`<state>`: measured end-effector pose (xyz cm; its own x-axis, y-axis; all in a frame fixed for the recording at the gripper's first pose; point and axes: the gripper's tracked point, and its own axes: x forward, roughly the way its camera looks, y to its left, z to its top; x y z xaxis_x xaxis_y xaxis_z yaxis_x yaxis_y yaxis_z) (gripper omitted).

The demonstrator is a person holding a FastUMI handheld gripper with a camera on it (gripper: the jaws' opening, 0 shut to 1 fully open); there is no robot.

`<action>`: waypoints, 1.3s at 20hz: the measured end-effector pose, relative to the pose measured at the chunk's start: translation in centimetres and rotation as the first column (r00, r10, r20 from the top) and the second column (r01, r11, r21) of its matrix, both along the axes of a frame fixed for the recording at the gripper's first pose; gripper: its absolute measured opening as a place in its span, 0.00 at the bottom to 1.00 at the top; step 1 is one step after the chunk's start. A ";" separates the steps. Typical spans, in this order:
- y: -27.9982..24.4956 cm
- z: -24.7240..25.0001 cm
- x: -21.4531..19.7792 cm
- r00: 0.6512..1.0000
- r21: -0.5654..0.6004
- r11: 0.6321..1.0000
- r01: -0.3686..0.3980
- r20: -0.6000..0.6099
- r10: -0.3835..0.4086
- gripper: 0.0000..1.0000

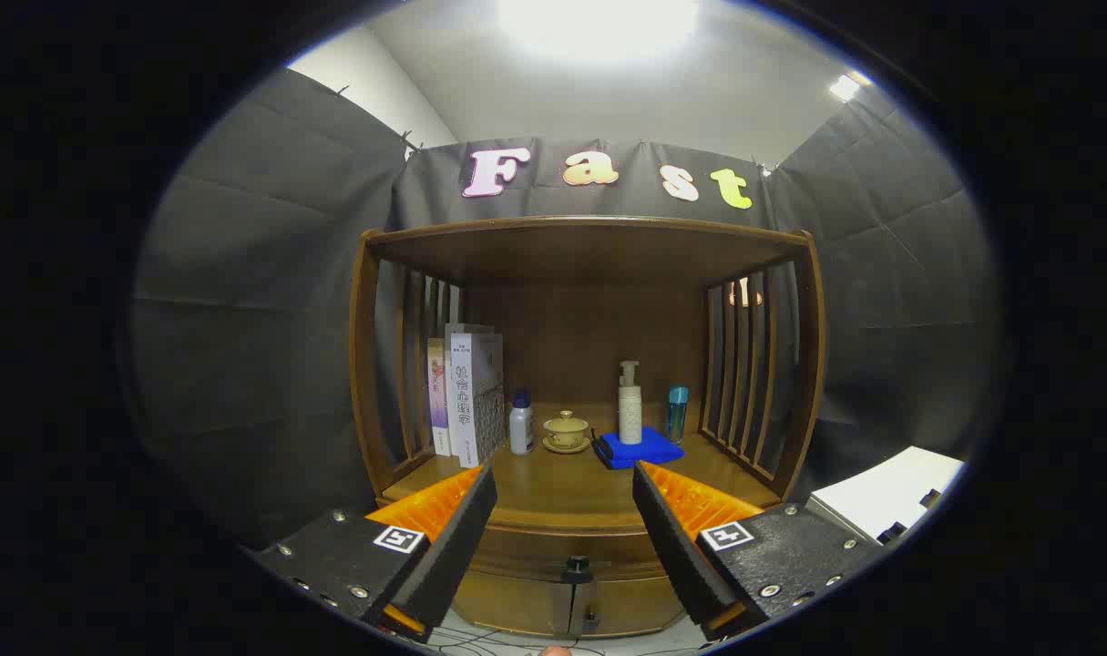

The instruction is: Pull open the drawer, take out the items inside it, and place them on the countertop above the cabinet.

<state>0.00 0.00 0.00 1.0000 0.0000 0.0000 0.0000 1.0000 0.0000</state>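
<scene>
Hovering — fingers (666, 510) spread, before closed drawer (567, 551).

A broad ceiling light (599, 23) high above and beyond the gripper (562, 524) burns out to pure white glare, with a smaller lamp (843, 87) off to the right. The booth is otherwise dim. The shelf's top board (589, 239) throws shade on the back panel, yet the tabletop (562, 487) catches a soft sheen. Fisheye bending curves straight edges (worst toward the rim). Focus is fairly sharp mid-scene; the open gripper's fingers (453, 538) look slightly soft.
</scene>
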 end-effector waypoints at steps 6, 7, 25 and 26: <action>-0.6 -0.1 0.2 1.000 0.000 1.000 0.011 -0.004 -0.011 0.95; -0.7 -0.2 0.2 1.000 0.002 1.000 0.012 -0.004 -0.012 0.95; -0.1 -3.1 1.3 0.999 0.000 1.000 -0.001 -0.051 0.001 0.95; 0.0 -3.6 1.5 0.998 0.007 1.000 -0.005 -0.061 0.006 0.95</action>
<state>1.54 0.02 -3.57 0.9981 0.0058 -0.0611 -0.0054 1.0000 0.0070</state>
